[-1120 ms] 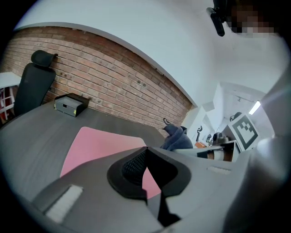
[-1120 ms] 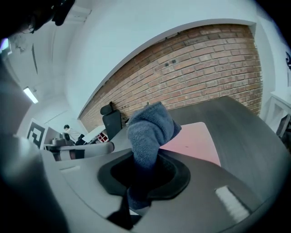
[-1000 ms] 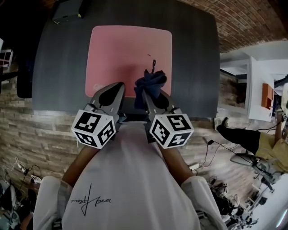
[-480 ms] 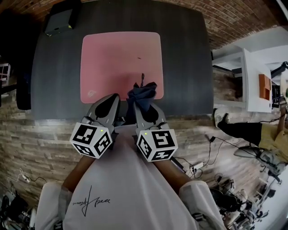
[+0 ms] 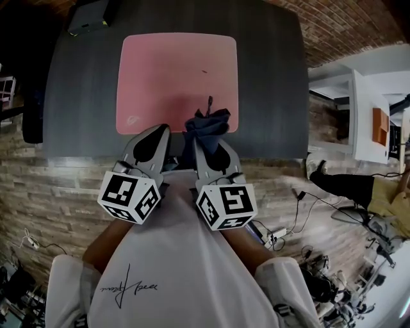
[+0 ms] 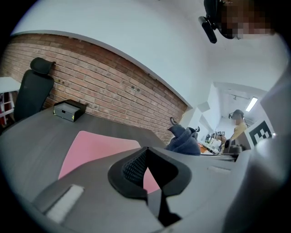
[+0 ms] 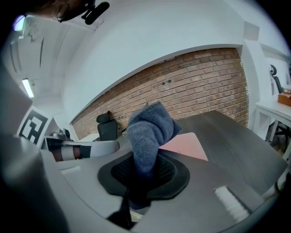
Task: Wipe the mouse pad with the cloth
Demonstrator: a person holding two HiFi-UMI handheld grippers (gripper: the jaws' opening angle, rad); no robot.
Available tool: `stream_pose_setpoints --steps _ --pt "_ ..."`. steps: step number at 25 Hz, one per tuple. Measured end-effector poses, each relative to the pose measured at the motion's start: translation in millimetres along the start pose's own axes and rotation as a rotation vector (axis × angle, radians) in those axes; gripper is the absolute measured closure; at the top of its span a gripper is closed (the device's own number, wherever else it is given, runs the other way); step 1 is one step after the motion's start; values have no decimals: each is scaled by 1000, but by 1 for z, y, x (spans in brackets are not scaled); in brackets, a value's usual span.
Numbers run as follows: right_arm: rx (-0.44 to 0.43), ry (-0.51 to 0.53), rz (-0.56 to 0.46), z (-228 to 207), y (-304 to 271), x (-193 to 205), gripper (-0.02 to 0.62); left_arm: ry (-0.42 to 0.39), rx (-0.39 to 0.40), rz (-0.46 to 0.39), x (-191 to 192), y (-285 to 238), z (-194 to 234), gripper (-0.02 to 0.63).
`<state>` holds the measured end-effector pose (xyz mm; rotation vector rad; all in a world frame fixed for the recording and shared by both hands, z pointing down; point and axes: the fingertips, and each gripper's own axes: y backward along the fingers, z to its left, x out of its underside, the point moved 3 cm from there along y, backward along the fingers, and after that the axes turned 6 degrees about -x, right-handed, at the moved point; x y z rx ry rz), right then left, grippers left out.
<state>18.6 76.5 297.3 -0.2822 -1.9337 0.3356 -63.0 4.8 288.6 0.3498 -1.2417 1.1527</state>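
- Black box (image 5: 90, 16) sits at the worktop's (image 5: 269, 83) 11 o'clock corner; I can read no label on it from where I stand.
- Left hand-held gripper (image 5: 155, 131) hovers at the worktop's near edge, about 7 o'clock of the pad. Its jaws are drawn together with nothing between them, and it takes no part in the wiping.
- Pink mouse pad (image 5: 176, 77) lies flat in the middle of the worktop. A small pale logo (image 5: 133, 119) marks its 7 o'clock corner, too small to read. One dark speck (image 5: 205, 71) shows toward its 3 o'clock side.
- Dark blue cloth (image 5: 206, 125) is bunched over the pad's near edge, at about 5 o'clock of the pad. I cannot tell whether it presses on the pad or hangs just above it.
- Right hand-held gripper (image 5: 208, 144) has its jaws clamped on the cloth's lower end, and the rest stands up in a wad beyond them.
- By my reckoning the cloth is in hand and at the pad, but nearly all the pink surface, from the middle out to 12 o'clock, is yet to be wiped.
- The person's white shirt carries a script signature (image 5: 128, 285) that I can't decipher.
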Motion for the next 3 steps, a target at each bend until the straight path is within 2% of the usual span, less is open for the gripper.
stream_pose_setpoints --steps 3 --pt "-14 10 -2 6 -2 -1 534 -10 -19 6 0 3 4 586"
